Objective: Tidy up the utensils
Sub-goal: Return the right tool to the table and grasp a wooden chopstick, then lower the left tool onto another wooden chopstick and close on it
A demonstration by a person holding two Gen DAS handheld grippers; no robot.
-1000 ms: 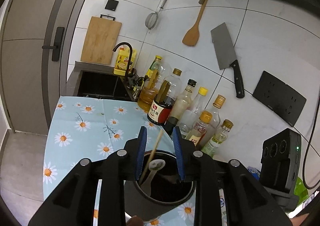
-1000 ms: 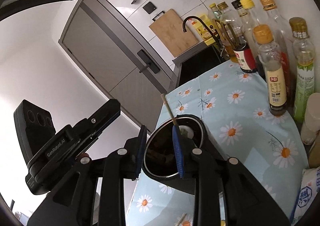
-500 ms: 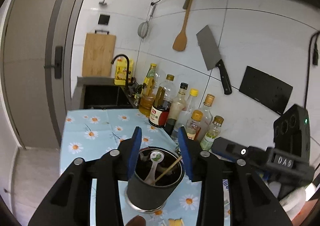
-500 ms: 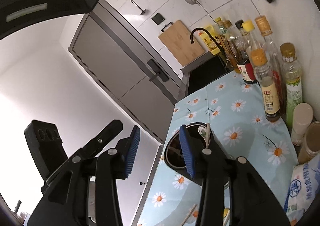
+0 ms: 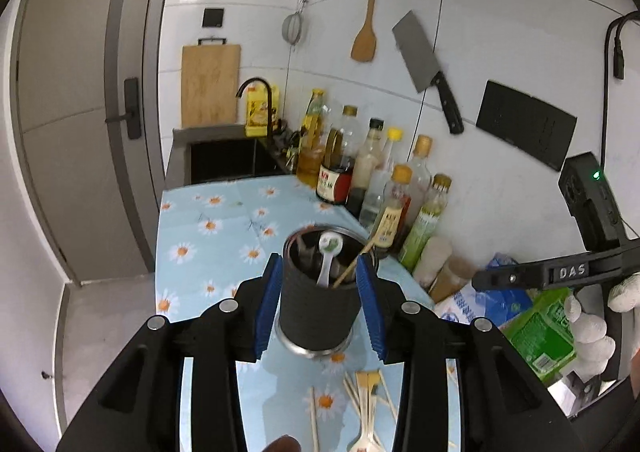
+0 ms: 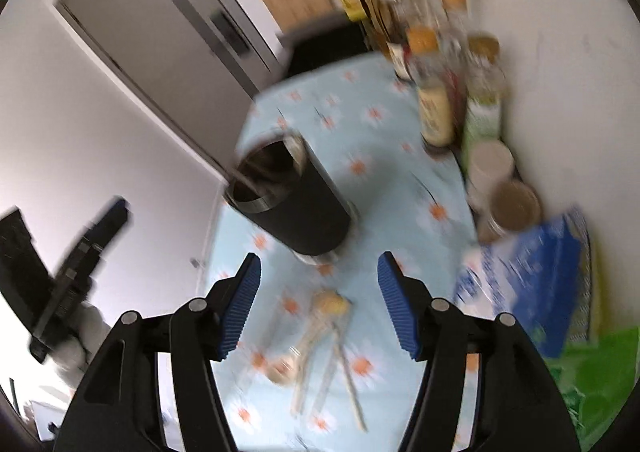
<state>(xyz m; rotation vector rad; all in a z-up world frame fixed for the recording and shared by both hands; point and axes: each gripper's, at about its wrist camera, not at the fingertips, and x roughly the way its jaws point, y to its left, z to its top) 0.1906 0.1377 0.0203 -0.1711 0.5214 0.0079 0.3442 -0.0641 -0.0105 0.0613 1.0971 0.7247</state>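
Note:
A black utensil holder point(image 5: 316, 308) stands on the daisy-print counter point(image 5: 208, 228). It holds a white spoon point(image 5: 329, 256) and a wooden chopstick point(image 5: 352, 266). My left gripper point(image 5: 320, 308) has its blue pads on both sides of the holder. Loose chopsticks and spoons point(image 5: 366, 408) lie on the counter in front of the holder. In the blurred right wrist view the holder point(image 6: 292, 203) is ahead, and my right gripper point(image 6: 318, 308) is open and empty above the loose utensils point(image 6: 320, 344).
Several sauce and oil bottles point(image 5: 384, 187) line the tiled wall. A cleaver point(image 5: 428, 67), a wooden spatula point(image 5: 366, 39) and a strainer hang above. A sink point(image 5: 224, 161) lies beyond the counter. Blue and green packets point(image 6: 532, 272) lie at the right.
The right gripper has dropped the chopstick into the holder, opened wide and pulled back over the loose utensils. The left gripper has moved down from the rim to the holder's sides.

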